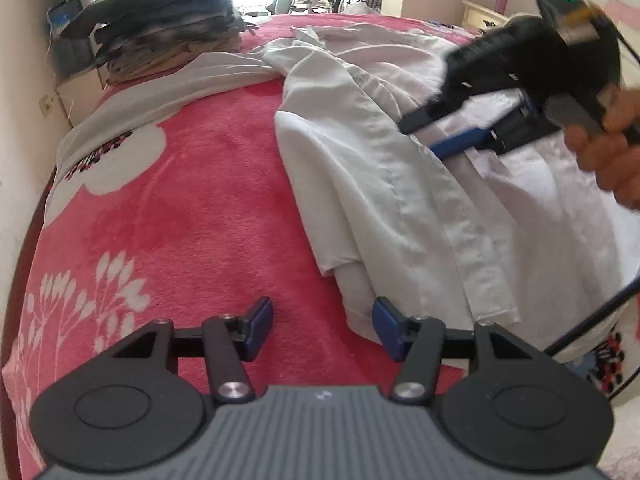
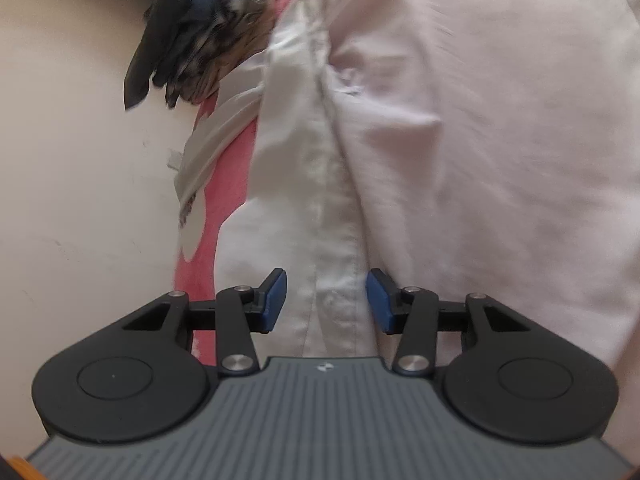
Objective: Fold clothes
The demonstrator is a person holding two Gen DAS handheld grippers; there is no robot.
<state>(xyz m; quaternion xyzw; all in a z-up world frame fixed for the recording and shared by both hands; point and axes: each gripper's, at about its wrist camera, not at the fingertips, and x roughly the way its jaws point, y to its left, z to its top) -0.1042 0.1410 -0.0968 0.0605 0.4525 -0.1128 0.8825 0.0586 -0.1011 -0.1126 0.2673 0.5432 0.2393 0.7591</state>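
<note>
White shirt [image 1: 400, 184] lies rumpled on the pink blanket [image 1: 192, 208], left gripper [image 1: 322, 328] spread wide at its hem, right gripper [image 2: 326, 300] also spread, grabbing nothing.

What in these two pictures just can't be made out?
- White shirt: its right side runs off the left wrist view's edge, and the right gripper covers part of it.
- Right gripper: motion-blurred in the left wrist view; its jaws look apart, but contact with the cloth is unclear.
- Dark folded pile: single garments too small there, blurred in the right wrist view.
- Doorway: washed out by backlight.
- Left gripper: open; cloth contact unclear.
</note>
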